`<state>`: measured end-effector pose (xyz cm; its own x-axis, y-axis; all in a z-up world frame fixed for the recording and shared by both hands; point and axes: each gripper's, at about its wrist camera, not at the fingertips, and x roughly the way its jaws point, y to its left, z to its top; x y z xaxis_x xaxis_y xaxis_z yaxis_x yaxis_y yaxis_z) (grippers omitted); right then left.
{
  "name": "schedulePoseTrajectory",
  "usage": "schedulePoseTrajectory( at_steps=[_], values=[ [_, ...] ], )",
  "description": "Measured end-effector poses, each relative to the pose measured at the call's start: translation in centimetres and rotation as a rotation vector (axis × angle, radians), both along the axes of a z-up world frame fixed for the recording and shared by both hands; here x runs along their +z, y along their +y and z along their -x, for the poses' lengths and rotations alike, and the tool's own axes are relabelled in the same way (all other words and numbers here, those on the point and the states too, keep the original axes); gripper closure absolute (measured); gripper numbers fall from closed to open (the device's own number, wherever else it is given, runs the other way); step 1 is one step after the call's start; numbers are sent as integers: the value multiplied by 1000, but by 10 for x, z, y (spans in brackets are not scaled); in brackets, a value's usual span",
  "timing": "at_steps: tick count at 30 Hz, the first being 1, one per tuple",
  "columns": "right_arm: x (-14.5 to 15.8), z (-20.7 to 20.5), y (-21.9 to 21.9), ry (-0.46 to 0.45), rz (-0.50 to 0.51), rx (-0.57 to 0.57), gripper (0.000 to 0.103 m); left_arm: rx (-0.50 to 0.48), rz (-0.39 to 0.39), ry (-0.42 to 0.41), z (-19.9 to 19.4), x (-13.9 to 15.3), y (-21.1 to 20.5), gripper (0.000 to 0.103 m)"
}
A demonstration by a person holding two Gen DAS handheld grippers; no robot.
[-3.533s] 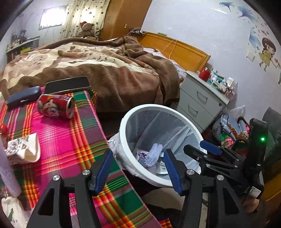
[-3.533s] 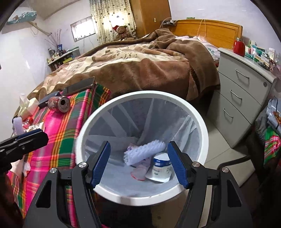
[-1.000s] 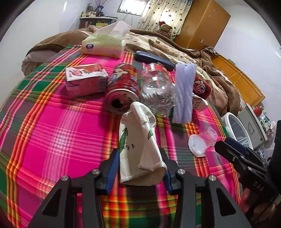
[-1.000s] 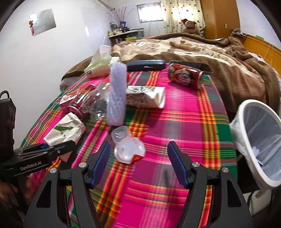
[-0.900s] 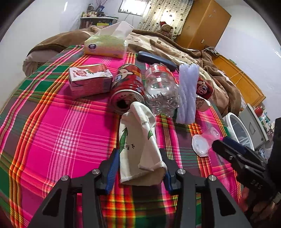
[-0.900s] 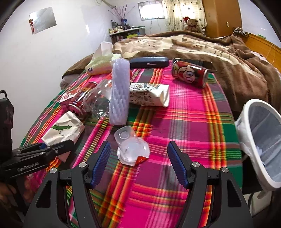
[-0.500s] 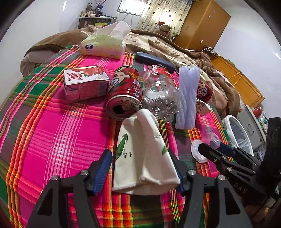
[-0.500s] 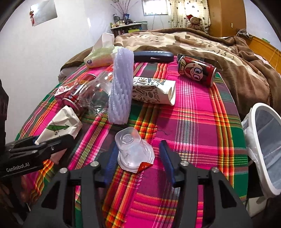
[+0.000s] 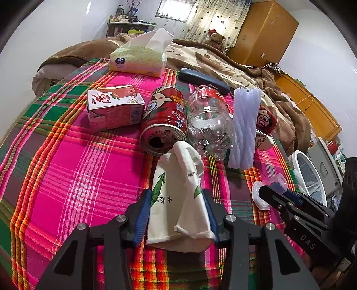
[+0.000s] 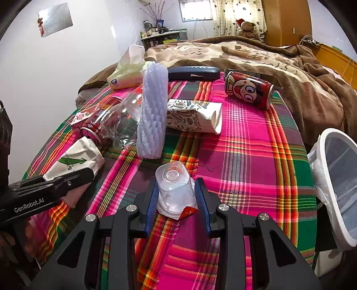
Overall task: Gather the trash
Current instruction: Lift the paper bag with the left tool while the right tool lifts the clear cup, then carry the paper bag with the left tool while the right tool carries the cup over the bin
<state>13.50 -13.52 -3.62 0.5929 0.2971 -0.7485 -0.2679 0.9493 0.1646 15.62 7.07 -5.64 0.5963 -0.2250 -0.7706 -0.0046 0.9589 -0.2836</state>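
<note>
Left wrist: left tongs (image 9: 176, 216) just closed, pinching the white paper bag (image 9: 178, 200) on the plaid desk (image 9: 67, 167); bed (image 9: 223, 62) at 12 o'clock.

Right wrist: right tongs (image 10: 176, 200) just closed, squeezing the clear plastic cup (image 10: 174, 189); trash bin (image 10: 334, 178) at 3 o'clock.

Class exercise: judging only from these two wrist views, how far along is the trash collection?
Done: cannot tell; the bin's contents are hidden. In hand: left gripper clamps the paper bag, right gripper the plastic cup. Left: cans, bottle, carton.

home bedroom: bed (image 10: 256, 55), wardrobe (image 9: 261, 29), curtained window (image 10: 196, 9).
</note>
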Motion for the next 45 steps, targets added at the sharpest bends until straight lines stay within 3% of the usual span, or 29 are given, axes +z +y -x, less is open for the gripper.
schedulePoseTrajectory(
  at_steps=[11,22,45],
  values=[
    [6,5,-7,-27,-33,-22,69,-6,-6,-21,9,10,-5,62],
    [20,11,-26,-68,-70,-62,69,-48,-21,-93,21,41,-22,62],
    [52,32,-129,-179,-77,-279,69,-284,-44,-211,18,88,-142,62]
  ],
)
